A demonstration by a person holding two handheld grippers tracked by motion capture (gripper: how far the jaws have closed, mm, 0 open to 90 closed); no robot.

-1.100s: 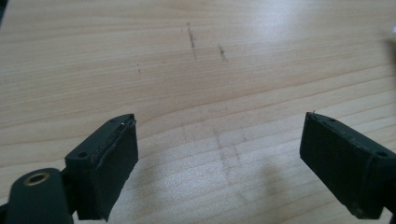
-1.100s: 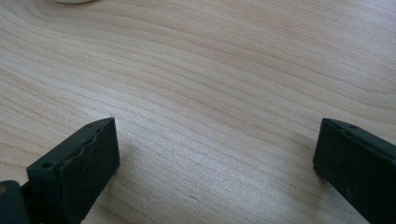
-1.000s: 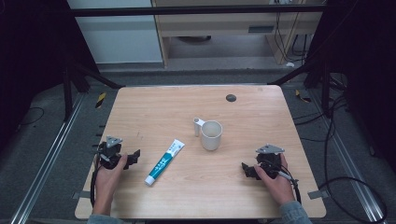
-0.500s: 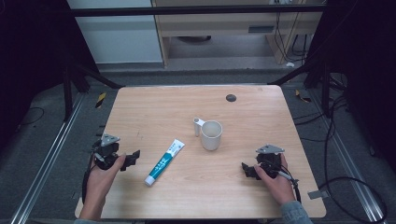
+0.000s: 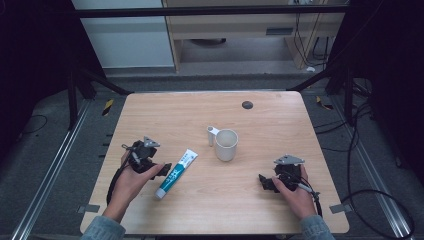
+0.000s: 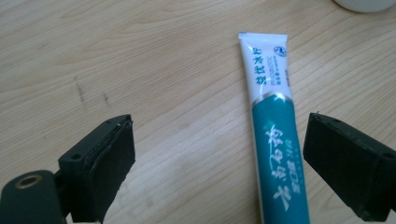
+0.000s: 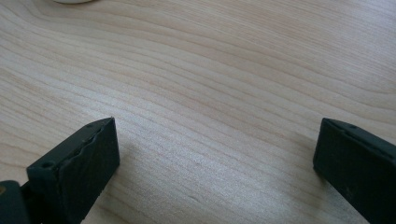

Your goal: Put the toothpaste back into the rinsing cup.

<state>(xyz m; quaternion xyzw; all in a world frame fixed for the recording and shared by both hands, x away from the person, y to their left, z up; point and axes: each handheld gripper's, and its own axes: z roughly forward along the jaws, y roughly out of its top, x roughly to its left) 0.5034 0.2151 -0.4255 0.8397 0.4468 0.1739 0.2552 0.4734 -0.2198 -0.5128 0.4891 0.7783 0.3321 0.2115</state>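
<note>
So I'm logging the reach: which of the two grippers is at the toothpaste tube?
The left gripper: its open jaws stand either side of the toothpaste tube, not pressing it. The right gripper is open over bare table.

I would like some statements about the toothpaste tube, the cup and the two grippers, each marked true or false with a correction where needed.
1. The toothpaste tube lies flat on the table. True.
2. The left gripper is shut on the tube. False: its jaws stand wide open, and the tube lies between them, close to one jaw, with no pad pressing on it.
3. The cup lies tipped on its side. False: it stands upright, its handle toward the far left.
4. The right gripper is open over bare wood. True.
5. The tube touches the cup. False: bare table separates them.
</note>
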